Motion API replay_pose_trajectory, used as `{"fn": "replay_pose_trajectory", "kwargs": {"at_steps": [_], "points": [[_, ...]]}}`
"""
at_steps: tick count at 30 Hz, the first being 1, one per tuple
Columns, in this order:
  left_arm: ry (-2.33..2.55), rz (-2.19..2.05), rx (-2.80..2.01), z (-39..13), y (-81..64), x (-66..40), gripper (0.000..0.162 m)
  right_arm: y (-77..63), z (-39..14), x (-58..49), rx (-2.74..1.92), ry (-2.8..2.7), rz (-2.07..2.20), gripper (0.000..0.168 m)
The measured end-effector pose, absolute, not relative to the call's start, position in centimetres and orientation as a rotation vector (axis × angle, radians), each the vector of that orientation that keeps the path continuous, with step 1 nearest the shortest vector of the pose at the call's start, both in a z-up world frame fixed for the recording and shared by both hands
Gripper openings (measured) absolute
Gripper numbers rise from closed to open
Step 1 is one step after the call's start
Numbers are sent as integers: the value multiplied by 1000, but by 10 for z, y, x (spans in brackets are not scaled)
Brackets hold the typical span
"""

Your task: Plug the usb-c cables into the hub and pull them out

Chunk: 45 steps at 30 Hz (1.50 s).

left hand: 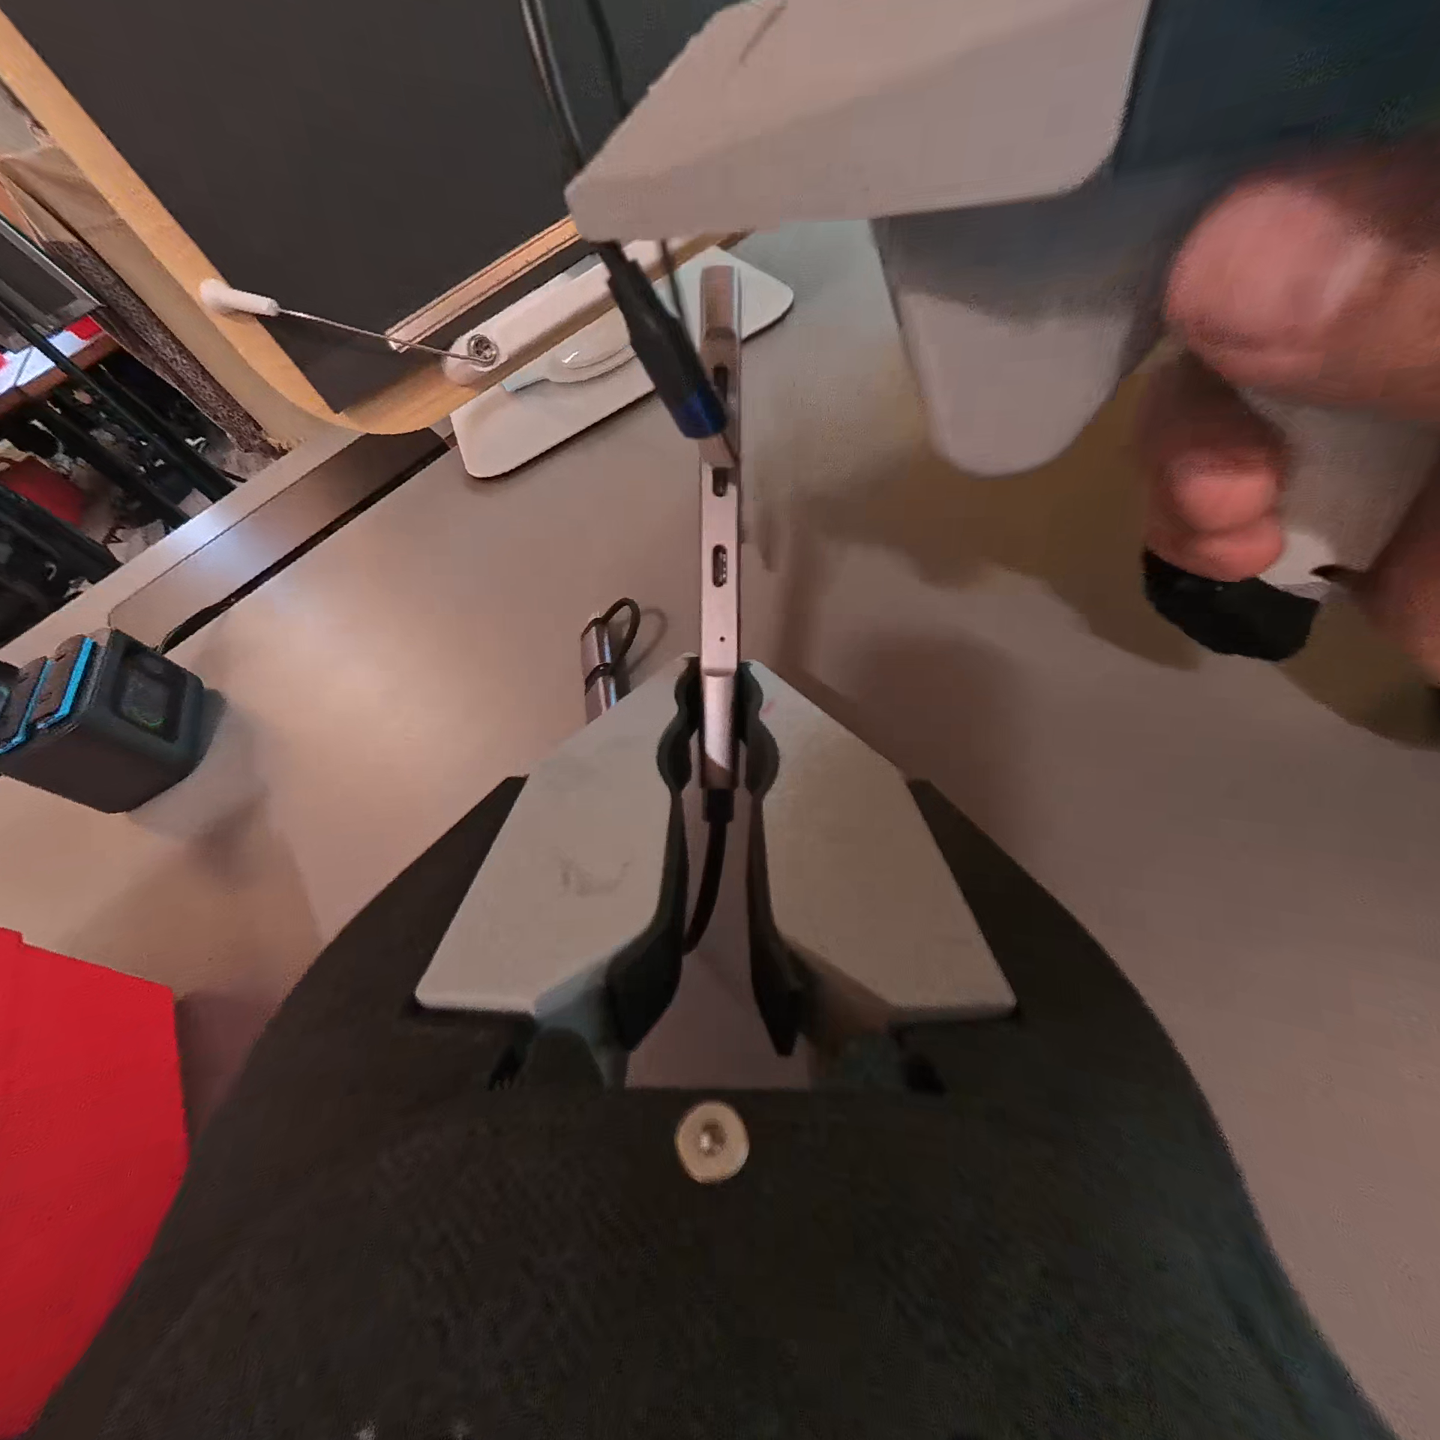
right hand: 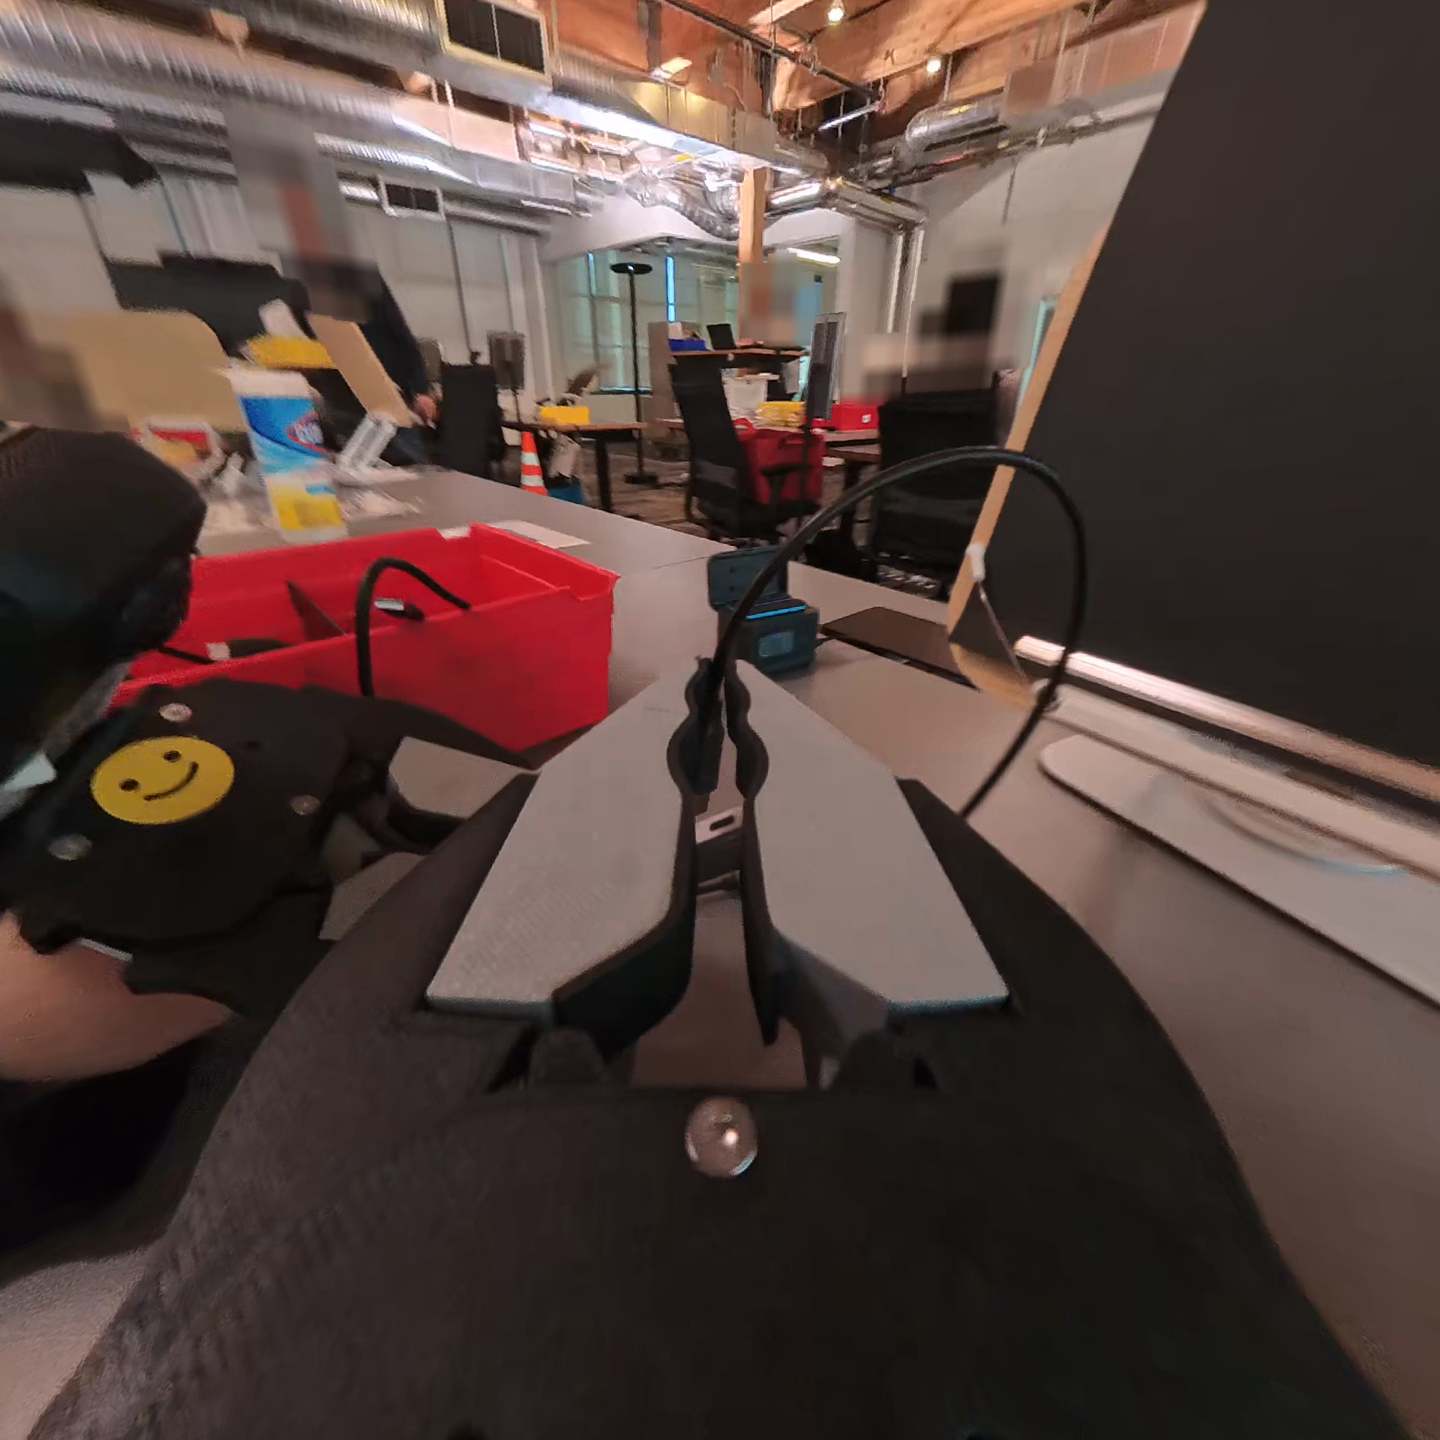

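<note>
Left wrist view: my left claw (left hand: 718, 701) clamps the hub (left hand: 721, 499) upright above the desk (left hand: 1013, 779); my right claw (right hand: 713, 732) pinches the usb-c plug (left hand: 686, 366) (blue-tipped) against a far-end port. Hold the hub steady and keep the plug square.

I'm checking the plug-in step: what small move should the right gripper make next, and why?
Probably ease the plug straight toward the hub's edge. The right gripper is clamped on the cable, with the plug at an upper port but tilted; whether it is seated is unclear. The left gripper holds the hub.
</note>
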<state>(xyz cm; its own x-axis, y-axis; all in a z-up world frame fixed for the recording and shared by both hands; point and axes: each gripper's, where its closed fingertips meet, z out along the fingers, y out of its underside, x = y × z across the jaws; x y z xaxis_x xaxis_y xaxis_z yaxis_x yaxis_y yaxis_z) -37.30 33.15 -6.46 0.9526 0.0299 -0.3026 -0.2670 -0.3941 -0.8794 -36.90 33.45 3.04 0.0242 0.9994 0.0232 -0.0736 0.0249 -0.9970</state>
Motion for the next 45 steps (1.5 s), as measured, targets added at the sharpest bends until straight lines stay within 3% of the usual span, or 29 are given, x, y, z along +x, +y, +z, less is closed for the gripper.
{"fn": "replay_pose_trajectory", "kwargs": {"at_steps": [26,45], "points": [[205,476,-1945,-66,331,-381,6,302,-34,-382,-1122,-1632,854,0],[213,547,-1935,-65,331,-387,6,303,-50,-362,-1237,-1791,1048,6]]}}
